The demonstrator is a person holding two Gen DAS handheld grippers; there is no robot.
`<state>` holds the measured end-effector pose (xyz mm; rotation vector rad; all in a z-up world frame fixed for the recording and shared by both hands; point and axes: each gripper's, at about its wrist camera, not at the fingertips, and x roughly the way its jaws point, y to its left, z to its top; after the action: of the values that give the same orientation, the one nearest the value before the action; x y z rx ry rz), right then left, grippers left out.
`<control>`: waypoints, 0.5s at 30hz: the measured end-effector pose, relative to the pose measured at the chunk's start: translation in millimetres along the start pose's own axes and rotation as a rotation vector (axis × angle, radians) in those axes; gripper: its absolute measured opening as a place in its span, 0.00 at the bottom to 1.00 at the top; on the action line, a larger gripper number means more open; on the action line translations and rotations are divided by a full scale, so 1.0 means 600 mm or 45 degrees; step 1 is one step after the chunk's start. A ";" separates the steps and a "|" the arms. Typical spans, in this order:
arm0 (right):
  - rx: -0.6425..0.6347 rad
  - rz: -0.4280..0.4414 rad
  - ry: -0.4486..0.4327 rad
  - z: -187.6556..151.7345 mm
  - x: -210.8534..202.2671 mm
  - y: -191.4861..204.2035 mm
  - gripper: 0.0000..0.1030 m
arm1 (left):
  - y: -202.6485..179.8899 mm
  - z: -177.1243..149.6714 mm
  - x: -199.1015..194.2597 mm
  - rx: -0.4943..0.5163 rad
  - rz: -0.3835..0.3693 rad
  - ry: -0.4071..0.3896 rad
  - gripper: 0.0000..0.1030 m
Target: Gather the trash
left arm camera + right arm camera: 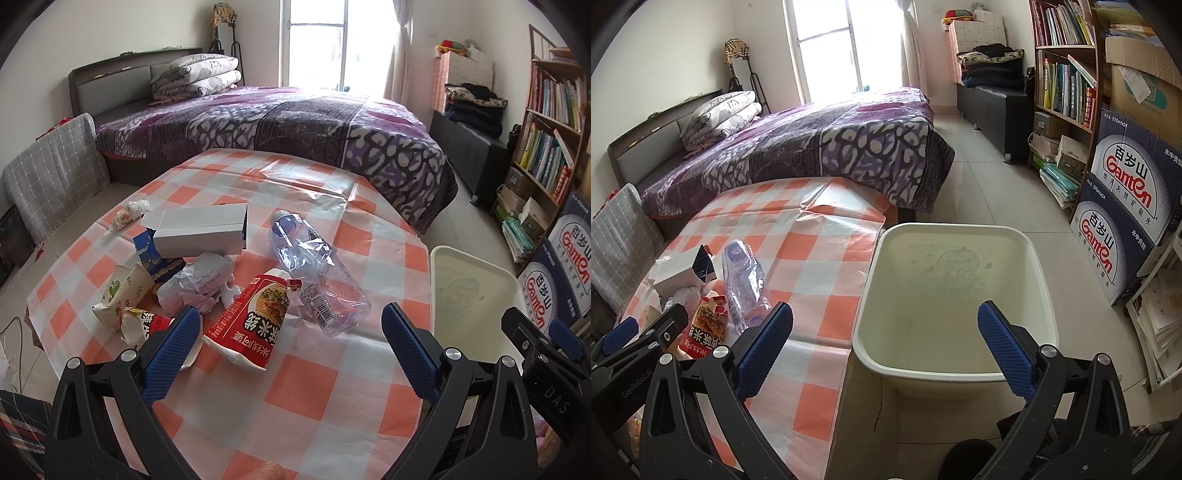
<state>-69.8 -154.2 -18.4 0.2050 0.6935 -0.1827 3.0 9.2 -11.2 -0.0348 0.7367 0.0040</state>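
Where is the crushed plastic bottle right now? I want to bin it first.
In the left wrist view the crushed plastic bottle lies on its side mid-table on the checked tablecloth, beside the red noodle packet, with the cream bin off the table's right edge.

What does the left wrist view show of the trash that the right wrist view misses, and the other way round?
Only the left wrist view shows the green-leaf packet, the crumpled tissue at the far left and the crumpled paper in full. Only the right wrist view shows the whole bin, empty, standing on the floor beside the table. Both show the crushed bottle, the red noodle packet, the white box and the checked tablecloth. Both grippers are open, holding nothing.
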 end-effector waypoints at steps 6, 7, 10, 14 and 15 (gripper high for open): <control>0.001 0.001 0.001 0.000 0.000 0.000 0.93 | -0.001 0.001 0.000 0.002 0.000 0.001 0.93; 0.002 0.002 0.002 0.001 0.000 -0.001 0.93 | -0.001 0.001 0.000 0.002 0.001 0.001 0.93; 0.002 0.001 0.002 0.001 0.000 -0.002 0.93 | 0.003 -0.002 0.002 0.001 0.001 0.002 0.93; 0.003 0.003 0.005 -0.002 0.002 0.001 0.93 | 0.006 -0.004 0.003 0.002 0.001 0.003 0.93; 0.002 0.003 0.005 -0.003 0.002 0.002 0.93 | 0.006 -0.005 0.003 0.002 0.002 0.003 0.93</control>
<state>-69.7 -152.9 -20.2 0.2078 0.6971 -0.1808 2.5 12.9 -14.8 -0.0327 0.7390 0.0049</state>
